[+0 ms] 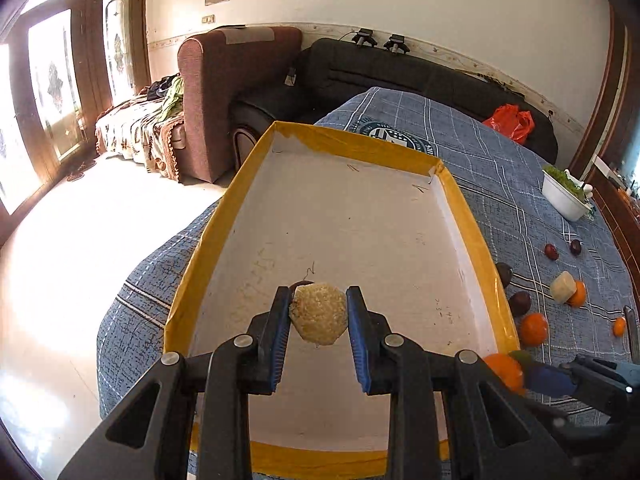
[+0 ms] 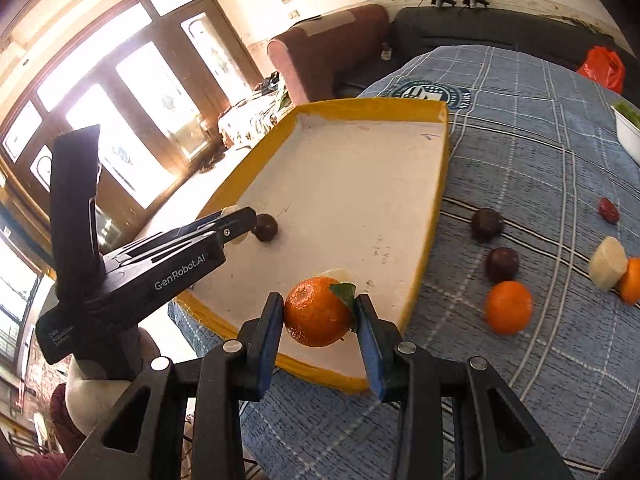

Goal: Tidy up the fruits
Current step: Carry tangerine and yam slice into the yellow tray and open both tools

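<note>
The landmark is the shallow tray (image 1: 460,196) with a white floor and yellow-taped rim, lying on a surface covered with a blue plaid cloth (image 1: 500,168). The left hand-held gripper (image 1: 319,314) is over the near part of the tray, its blue-padded fingers (image 1: 280,336) closed against both sides of a pale, rough-textured cut fruit piece (image 1: 319,314); just beyond that piece a dark round fruit (image 2: 265,227) sits on the tray floor, mostly hidden in the left wrist view and plainly visible beside the gripper tips in the right wrist view. The right hand-held gripper (image 2: 320,312) is at the tray's near right corner, its fingers (image 2: 267,336) pressed on either side of an orange mandarin (image 2: 316,312) that carries a green leaf (image 2: 345,293); whether the mandarin is above the tray floor or above its rim cannot be told. A small pale piece (image 2: 338,273) shows just behind the mandarin, inside the tray. Outside the tray, just beside its right wall on the cloth, lie two dark plums (image 2: 486,224) and a second mandarin (image 2: 508,307). Farther right of the tray, a pale cut chunk (image 2: 607,263) touches another orange fruit (image 2: 632,280), and a small red fruit (image 2: 609,210) lies beyond them. A white bowl (image 1: 562,198) holding something green stands well to the right of the tray's far corner, and an orange plastic bag (image 1: 510,122) lies beyond it.
</note>
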